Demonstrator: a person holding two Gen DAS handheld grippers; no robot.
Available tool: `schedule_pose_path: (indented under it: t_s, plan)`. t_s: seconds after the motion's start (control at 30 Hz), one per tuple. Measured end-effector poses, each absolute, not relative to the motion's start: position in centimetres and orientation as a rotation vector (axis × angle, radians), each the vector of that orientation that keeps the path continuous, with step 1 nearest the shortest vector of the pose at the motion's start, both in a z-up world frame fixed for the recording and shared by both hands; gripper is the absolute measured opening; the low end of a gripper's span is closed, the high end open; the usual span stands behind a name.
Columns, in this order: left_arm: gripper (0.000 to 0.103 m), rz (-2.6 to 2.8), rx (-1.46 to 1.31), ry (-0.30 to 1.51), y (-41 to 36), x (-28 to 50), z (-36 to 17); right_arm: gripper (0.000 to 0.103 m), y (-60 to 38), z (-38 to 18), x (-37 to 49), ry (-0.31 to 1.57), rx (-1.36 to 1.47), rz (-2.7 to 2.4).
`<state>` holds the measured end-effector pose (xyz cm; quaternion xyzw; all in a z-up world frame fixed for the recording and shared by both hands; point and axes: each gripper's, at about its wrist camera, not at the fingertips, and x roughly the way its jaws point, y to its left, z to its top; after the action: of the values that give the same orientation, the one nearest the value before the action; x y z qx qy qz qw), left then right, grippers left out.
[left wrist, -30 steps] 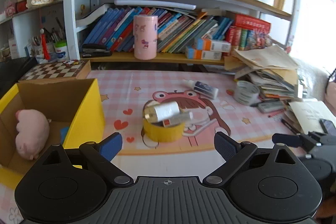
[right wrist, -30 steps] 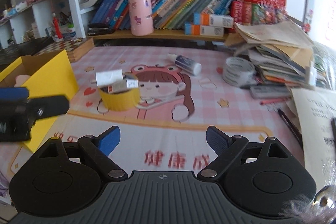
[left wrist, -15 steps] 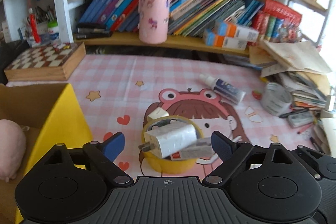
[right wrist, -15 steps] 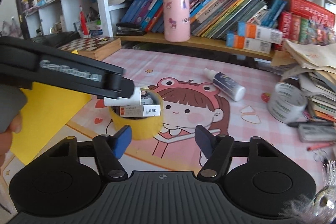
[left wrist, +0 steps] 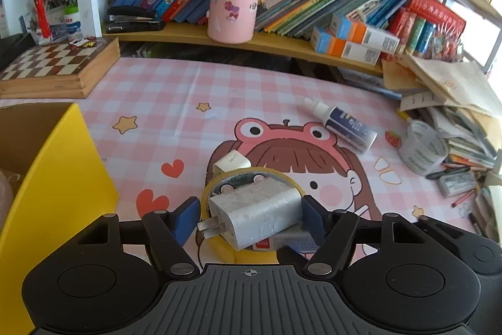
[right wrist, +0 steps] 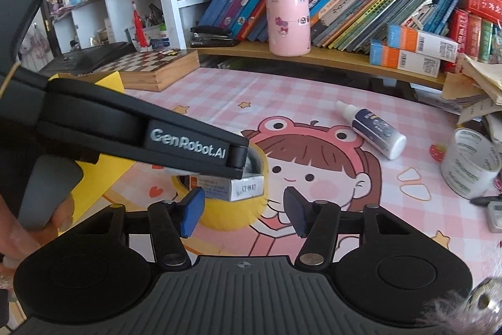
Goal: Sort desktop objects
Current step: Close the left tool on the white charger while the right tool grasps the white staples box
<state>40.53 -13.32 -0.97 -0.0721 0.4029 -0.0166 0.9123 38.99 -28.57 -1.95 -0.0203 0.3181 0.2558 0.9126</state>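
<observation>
**Q:** What are you doing with your left tongs?

**A:** I am bracketing a white plug-in charger (left wrist: 254, 211) with the left tongs (left wrist: 248, 217). The charger is lying tilted across the top of a yellow tape roll (left wrist: 226, 247) on the pink cartoon desk (left wrist: 175, 102). One blue finger is sitting just off the prong end, the other is touching or nearly touching the far end. The tongs are still released, not yet pinching.

**Q:** And the right tongs?

**A:** The right tongs (right wrist: 243, 211) are hanging released and holding nothing, near the same roll, which shows in that view as yellow under a small staple box (right wrist: 233, 187) resting inside it.

**Q:** What could go wrong?

**A:** I am judging that the charger is perched loosely, so an uneven squeeze may be tipping it off the roll or into the hole. The finger at the prongs may be catching the metal blades instead of the body, giving a slippery hold. Lifting may also be dragging the staple box along.

**Q:** Where would it be going?

**A:** Probably into the yellow cardboard box (left wrist: 59, 178) standing at my left, close beside the roll.
</observation>
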Motion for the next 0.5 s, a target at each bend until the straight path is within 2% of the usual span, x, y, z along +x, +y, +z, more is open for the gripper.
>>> schedule_pose_path:
  t_s: [0.27, 0.5]
  plan:
    - [0.070, -0.041, -0.221, 0.704, -11.3, 36.0, 3.4, 0.049, -28.1, -1.9, 39.9, 0.665, -0.033, 0.568]
    - [0.070, -0.033, -0.256, 0.672, -9.7, 31.4, 5.5, 0.045, -27.7, -1.9, 40.5, 0.684, -0.012, 0.587]
